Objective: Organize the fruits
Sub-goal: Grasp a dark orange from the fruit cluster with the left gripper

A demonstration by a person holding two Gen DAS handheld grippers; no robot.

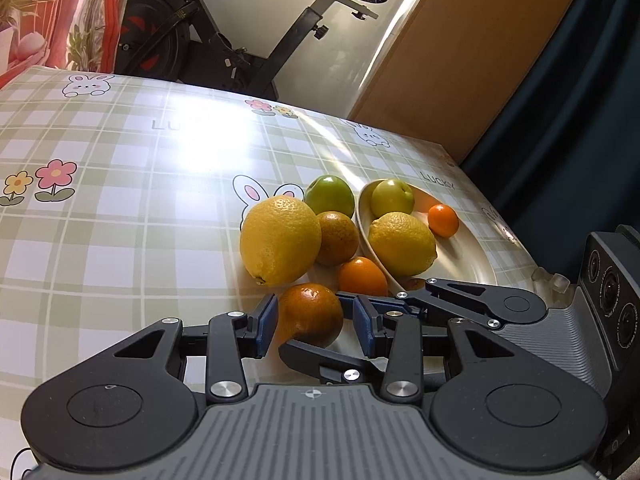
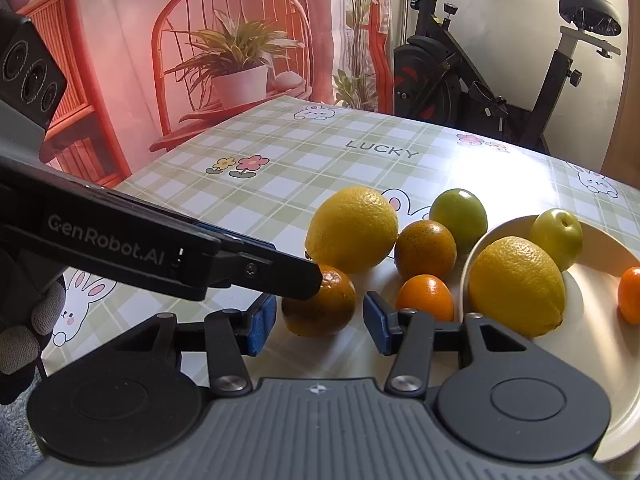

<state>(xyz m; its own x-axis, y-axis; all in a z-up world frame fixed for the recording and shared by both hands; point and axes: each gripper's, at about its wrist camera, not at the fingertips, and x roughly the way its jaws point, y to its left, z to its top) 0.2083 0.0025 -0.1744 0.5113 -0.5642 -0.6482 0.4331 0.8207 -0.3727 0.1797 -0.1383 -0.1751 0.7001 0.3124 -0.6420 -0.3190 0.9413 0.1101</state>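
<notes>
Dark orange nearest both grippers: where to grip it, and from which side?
Grip the dark orange across its widest middle, coming from the near side, low and level. It is round and sits on the tablecloth, with fruit crowding behind it and the plate to its right. The left gripper already straddles it; the right gripper crowds the same spot.

3 fruits point(image 1: 402, 242) in plate point(image 1: 476, 268), 5 beside

Home room, exercise bike point(image 2: 480, 68), bunny-print tablecloth point(image 2: 320, 160)
</notes>
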